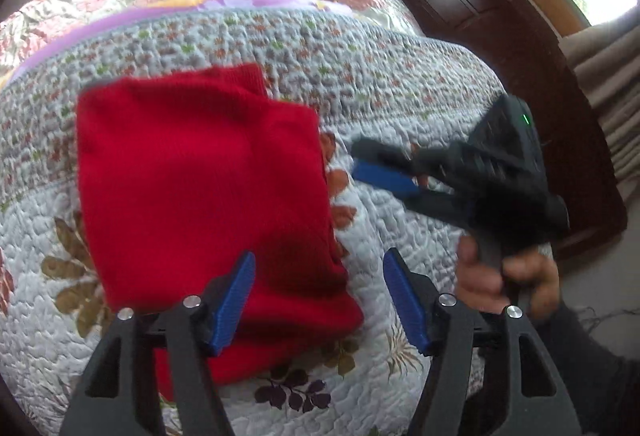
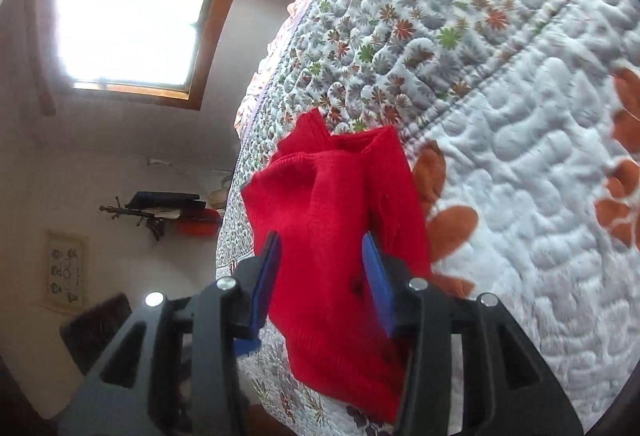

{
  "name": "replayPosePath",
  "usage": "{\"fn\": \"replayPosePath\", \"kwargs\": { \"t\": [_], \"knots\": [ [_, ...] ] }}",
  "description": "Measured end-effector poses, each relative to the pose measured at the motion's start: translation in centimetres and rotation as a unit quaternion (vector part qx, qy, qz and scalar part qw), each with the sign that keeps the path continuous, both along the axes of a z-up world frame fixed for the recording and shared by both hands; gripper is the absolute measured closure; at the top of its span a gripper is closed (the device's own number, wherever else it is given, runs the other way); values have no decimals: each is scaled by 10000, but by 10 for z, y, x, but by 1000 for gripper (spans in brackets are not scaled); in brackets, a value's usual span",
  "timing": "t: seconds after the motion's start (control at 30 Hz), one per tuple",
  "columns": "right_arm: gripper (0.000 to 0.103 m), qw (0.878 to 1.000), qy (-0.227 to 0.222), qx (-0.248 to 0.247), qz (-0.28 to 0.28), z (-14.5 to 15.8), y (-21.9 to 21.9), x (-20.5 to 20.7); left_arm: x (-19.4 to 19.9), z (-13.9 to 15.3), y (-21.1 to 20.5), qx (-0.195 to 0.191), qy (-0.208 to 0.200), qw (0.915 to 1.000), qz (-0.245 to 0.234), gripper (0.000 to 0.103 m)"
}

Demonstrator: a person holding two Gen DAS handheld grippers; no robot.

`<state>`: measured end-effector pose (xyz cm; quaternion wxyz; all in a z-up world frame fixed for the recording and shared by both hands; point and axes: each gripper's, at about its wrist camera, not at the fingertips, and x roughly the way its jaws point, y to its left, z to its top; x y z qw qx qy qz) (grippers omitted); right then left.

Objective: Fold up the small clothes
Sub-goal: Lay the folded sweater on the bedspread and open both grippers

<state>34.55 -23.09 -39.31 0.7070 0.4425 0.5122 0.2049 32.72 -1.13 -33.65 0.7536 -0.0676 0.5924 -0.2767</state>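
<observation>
Red garment [image 1: 200, 204]: folded on the quilt [image 1: 400, 76], ahead of both grippers.
Left gripper [image 1: 320, 300]: spread, empty.
Right gripper [image 2: 320, 284]: spread, fingers either side of the garment, not pinching.

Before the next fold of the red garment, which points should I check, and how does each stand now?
1. Left tongs open and empty: ok, the pads stand wide apart above the red knit garment.
2. Right tongs free of the cloth: ok in the left wrist view, where they sit beside the garment's edge, apart from it.
3. Right tongs open: ok, the pads are apart in the right wrist view.
4. Garment lying flat on the quilt: not ok, it is bunched, with layers overlapping.
5. Sleeves and hem located: cannot tell, the folds hide them.
6. Free quilt around the garment: ok.
</observation>
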Motion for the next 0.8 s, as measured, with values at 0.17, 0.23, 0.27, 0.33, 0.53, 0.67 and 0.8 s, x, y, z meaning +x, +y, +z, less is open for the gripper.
{"fn": "replayPosePath", "kwargs": {
  "t": [0.17, 0.23, 0.27, 0.33, 0.53, 0.67, 0.8],
  "knots": [
    [85, 9994, -41, -157, 295, -7, 12, 29, -15, -26, -14, -344, 199, 9986, -348, 37],
    [97, 9981, -235, -437, 365, -1, 13, 32, -14, -33, -19, -467, 264, 9975, -463, 38],
    [98, 9974, -360, -520, 333, 3, 12, 32, -14, -37, -21, -507, 307, 9969, -526, 38],
    [99, 9961, -562, -648, 200, 9, 2, 33, -15, -46, -26, -611, 418, 9951, -656, 39],
    [87, 9969, -154, -768, 41, -28, -4, 44, -18, -73, -33, -593, 745, 9924, -775, 42],
    [80, 9974, -267, -674, 1, -4, -9, 25, -17, -59, -29, -791, 691, 9918, -734, 42],
    [80, 9958, -240, -741, 474, 11, 11, -18, -8, -38, -13, -1071, 558, 9907, -629, 42]
  ]
}}
